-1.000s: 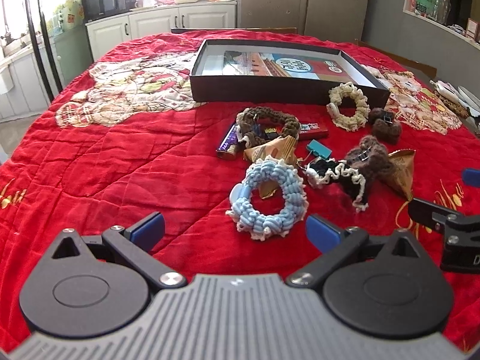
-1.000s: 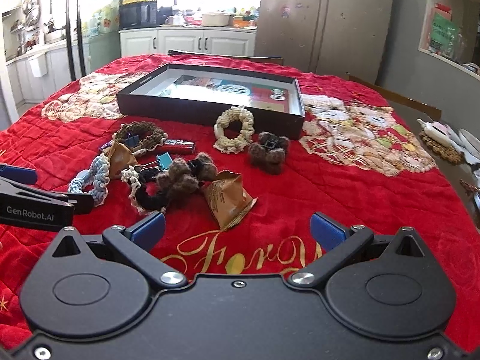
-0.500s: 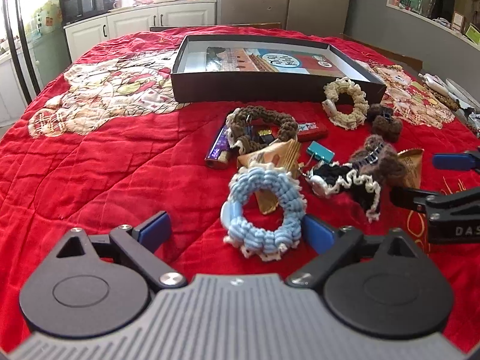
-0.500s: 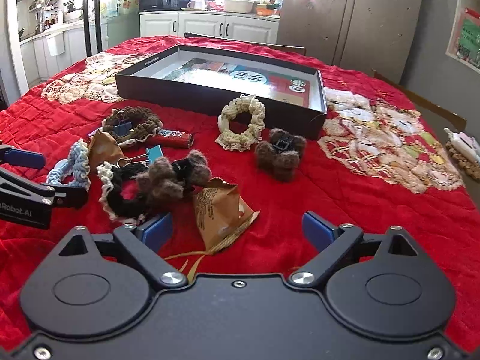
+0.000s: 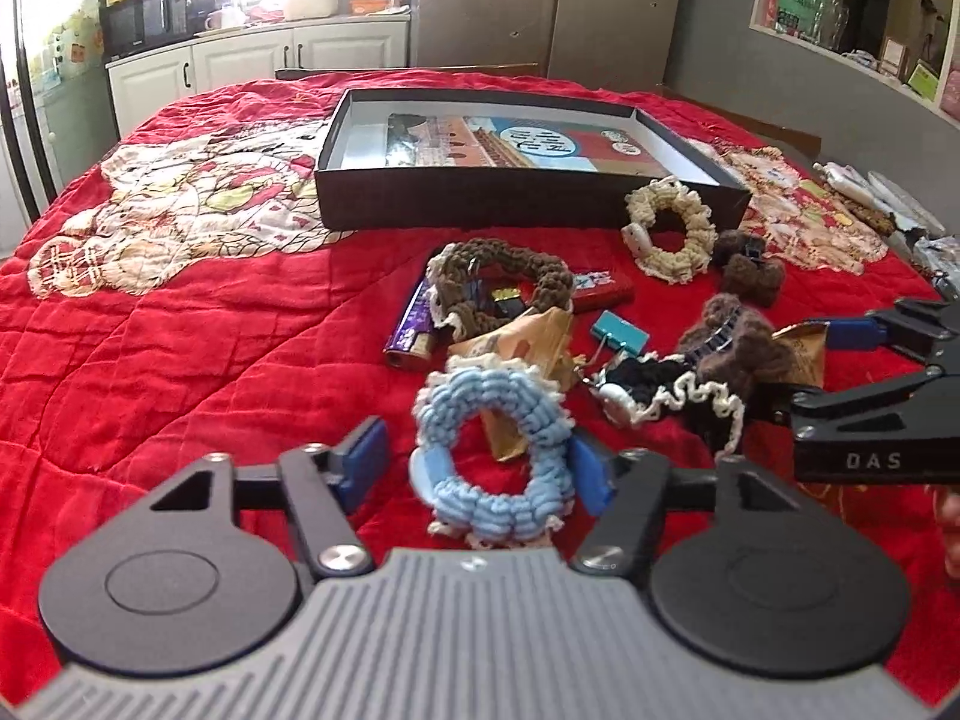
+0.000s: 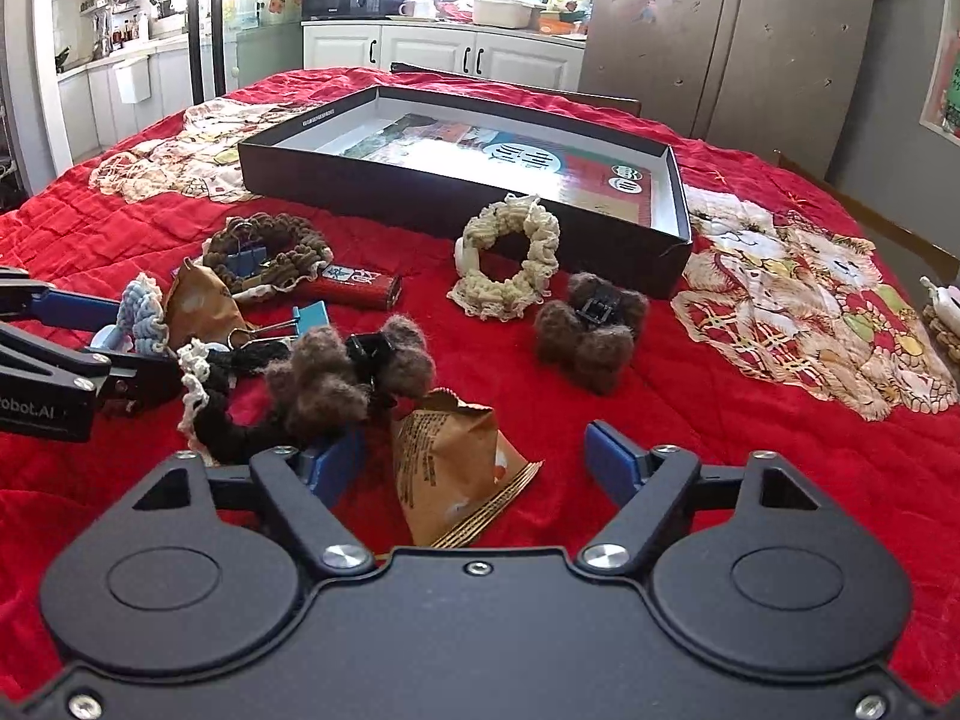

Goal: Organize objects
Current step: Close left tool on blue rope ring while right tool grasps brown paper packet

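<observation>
Our left gripper (image 5: pixel 477 468) has its fingers apart around the blue scrunchie (image 5: pixel 492 456), which lies flat on the red desk (image 5: pixel 180 360). Our right gripper (image 6: pixel 477 462), also spread, straddles a brown snack packet (image 6: pixel 456 468). The empty box (image 5: pixel 420 210) sits beyond both.

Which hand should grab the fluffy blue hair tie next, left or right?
Left, probably. The left tongs are open with the blue hair tie sitting right between their fingers. The right tongs are open around the brown snack packet, off to the side.
</observation>
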{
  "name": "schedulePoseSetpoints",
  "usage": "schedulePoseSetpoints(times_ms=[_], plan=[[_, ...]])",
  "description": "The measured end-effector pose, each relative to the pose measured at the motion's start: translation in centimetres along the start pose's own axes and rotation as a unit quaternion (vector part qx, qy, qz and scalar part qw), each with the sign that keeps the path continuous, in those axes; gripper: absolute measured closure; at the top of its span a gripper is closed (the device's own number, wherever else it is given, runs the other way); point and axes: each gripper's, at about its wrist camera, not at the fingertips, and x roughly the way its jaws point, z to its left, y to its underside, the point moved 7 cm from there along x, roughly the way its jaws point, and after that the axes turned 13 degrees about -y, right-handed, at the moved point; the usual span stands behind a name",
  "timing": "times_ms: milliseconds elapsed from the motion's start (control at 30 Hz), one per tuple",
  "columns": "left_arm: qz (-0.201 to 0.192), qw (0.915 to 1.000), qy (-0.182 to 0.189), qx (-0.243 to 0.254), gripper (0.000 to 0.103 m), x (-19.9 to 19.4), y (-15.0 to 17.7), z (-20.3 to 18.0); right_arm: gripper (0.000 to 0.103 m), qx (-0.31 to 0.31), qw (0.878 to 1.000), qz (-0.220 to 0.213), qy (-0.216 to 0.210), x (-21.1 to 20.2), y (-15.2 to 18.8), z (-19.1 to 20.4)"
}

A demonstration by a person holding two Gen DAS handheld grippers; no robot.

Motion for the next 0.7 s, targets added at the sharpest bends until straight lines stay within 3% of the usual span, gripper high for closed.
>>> schedulePoseSetpoints(times_ms=[300,467,700], plan=[[0.004,0.9996,0.022,-0.017,0.073,0.0,-0.2,0.5,0.055,-0.008,1.000,-0.005,-0.013,0.1,0.0,0.5],[0.010,0.9990,0.034,-0.028,0.075,-0.2,-0.2,1.0,0.067,-0.009,1.000,-0.009,-0.013,-0.3,0.0,0.5],[0.006,0.9988,0.042,-0.025,0.076,-1.4,-0.2,1.2,0.070,0.001,1.000,-0.013,-0.012,-1.4,0.2,0.2]])
